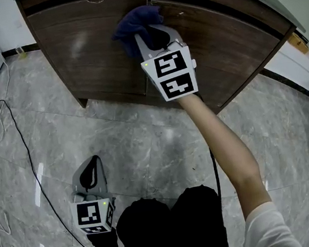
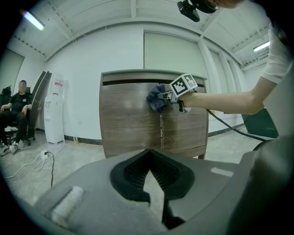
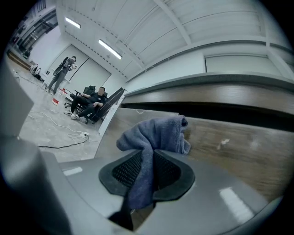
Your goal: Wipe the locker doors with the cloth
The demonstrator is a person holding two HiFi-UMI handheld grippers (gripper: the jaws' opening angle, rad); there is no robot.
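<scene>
Pressing against the locker doors (image 2: 128,124) near their top edge, just beside the seam where the two doors meet, the cloth (image 3: 156,133) is a blue-grey towelling piece. It is soft and nubbly, bunched into loose folds, with one hemmed corner flopping to the side. A narrow twisted tail of it runs down between the jaws of the right hand-held gripper (image 3: 147,170), which are clamped on it, so the bulk blooms out past the tips onto the dark brown wood-grain. The left hand-held gripper (image 2: 149,176) hangs low over the grey marbled floor (image 1: 135,145), well apart from the locker, its jaws together with nothing between them. A white water dispenser (image 2: 54,108) beside the locker carries a red label, its print too small to read.
</scene>
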